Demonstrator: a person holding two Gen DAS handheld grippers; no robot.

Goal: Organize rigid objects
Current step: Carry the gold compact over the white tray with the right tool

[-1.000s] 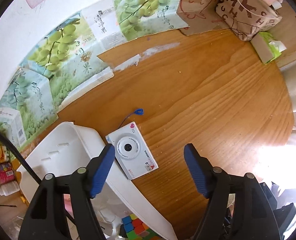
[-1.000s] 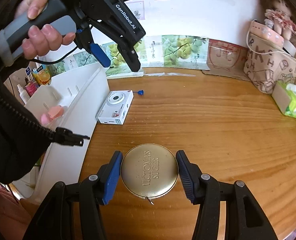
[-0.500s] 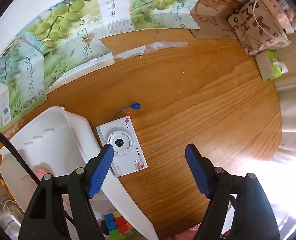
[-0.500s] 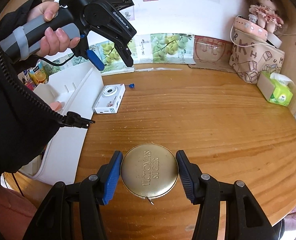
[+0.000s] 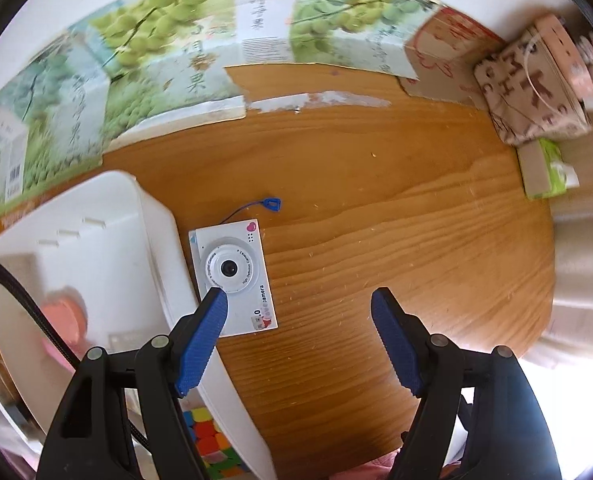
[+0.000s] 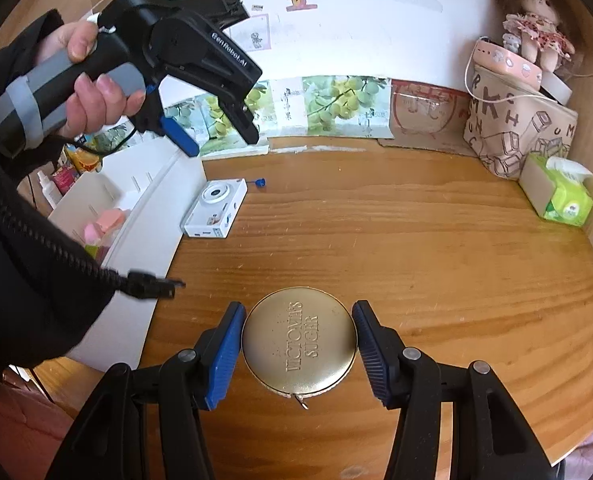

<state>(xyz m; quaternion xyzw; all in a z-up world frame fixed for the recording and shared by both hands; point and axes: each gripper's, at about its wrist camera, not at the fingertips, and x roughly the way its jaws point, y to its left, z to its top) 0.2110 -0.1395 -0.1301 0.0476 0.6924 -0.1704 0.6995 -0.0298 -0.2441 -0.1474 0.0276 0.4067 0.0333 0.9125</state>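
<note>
Start at your left: the white bin (image 5: 96, 248) stands at the table (image 5: 376, 240) edge with a pink item and a colour cube showing inside, and the white camera (image 5: 232, 276) lies flat just beside its wall, apparently touching it. Your left gripper (image 5: 298, 306) hangs over it pointing down, jaws wide and empty; the camera sits under the left fingertip, not between the two, so it lies to the gripper's left. Its long side runs along the bin wall, roughly in line with the fingers, so you would probably span the short side after shifting toward the bin. The left hand (image 6: 92, 84) is plainly the nearer one to it. Further right, your right gripper (image 6: 298, 330) clamps the round gold tin (image 6: 299, 346) at a middling width, pads on both sides. Count: one bin, one camera, one tin, two grippers.
</note>
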